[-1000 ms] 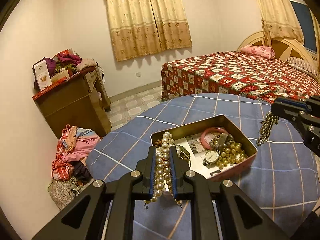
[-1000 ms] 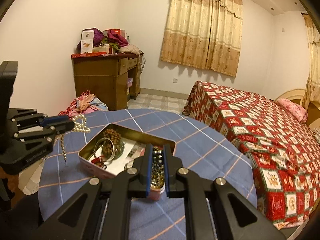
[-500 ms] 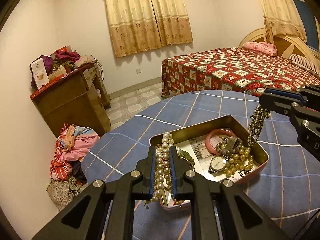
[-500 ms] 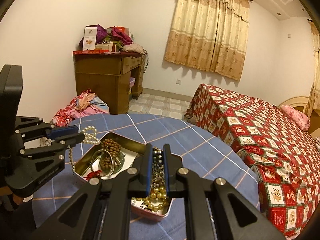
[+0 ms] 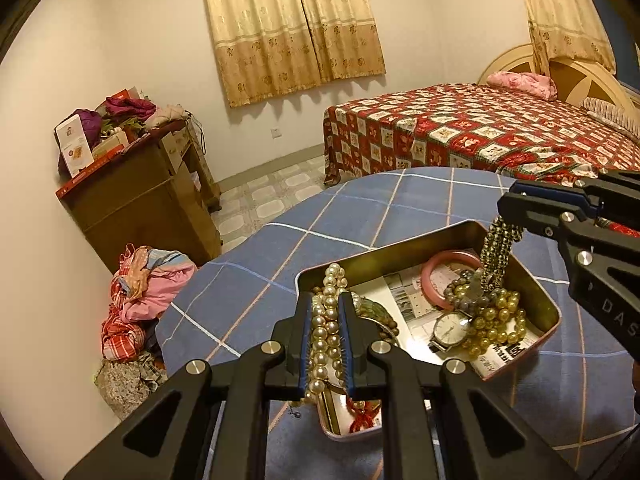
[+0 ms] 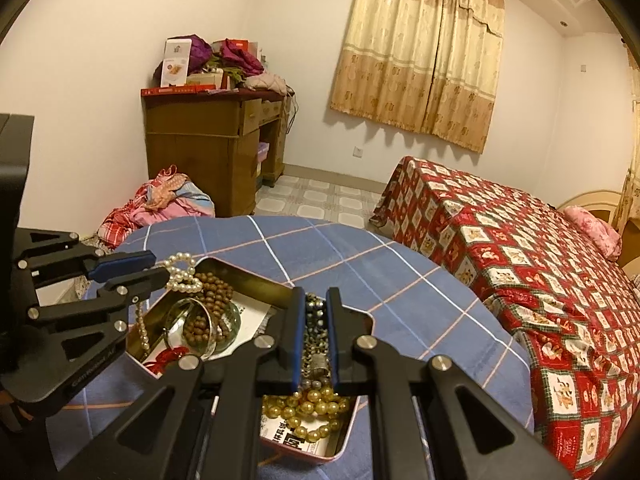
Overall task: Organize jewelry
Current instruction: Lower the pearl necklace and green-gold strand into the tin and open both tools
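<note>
Where jaws pinch it, cream pearl strand, glossy, doubled

bed red patterned cover | wooden desk cluttered | clothes pile on floor | curtains

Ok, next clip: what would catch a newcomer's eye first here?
The open metal tin of jewelry on the blue checked tablecloth. The left gripper is clamped on a white pearl necklace over the tin's near end; the right gripper dangles a dark bead strand above the gold beads.
</note>
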A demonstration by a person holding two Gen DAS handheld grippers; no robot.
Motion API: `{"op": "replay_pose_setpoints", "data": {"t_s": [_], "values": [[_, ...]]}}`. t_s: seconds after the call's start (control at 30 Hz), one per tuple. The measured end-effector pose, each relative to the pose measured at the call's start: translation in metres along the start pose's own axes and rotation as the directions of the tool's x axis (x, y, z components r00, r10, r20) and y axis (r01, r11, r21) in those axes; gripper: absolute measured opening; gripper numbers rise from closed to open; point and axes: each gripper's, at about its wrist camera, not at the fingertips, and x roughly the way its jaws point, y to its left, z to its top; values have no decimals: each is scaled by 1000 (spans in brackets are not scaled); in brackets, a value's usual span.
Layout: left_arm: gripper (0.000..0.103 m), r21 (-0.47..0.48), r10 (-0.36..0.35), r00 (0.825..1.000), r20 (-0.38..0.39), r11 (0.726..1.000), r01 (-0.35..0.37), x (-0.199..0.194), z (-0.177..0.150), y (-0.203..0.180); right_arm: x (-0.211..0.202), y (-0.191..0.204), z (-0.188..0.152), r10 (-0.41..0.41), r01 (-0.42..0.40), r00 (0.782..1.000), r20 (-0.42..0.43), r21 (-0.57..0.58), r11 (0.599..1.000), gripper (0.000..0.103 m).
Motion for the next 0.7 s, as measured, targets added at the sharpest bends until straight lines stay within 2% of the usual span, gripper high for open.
{"op": "replay_pose_setpoints", "data": {"t_s": [0.6, 0.63, 0.67, 0.7], "values": [[13, 31, -21, 999, -24, 999, 21, 12, -4, -6, 29, -3, -15, -7, 8, 997, -72, 19, 1000, 13], [15, 38, -12, 1000, -21, 999, 13, 11, -4, -7, 29, -4, -15, -1, 3, 997, -72, 23, 1000, 17], [26, 42, 2, 1000, -18, 999, -1, 9, -4, -8, 30, -5, -16, 0, 2, 997, -76, 23, 1000, 28], [51, 38, 13, 1000, -13, 999, -13, 6, -4, -8, 30, -6, -17, -2, 4, 997, -75, 22, 1000, 32]]}}
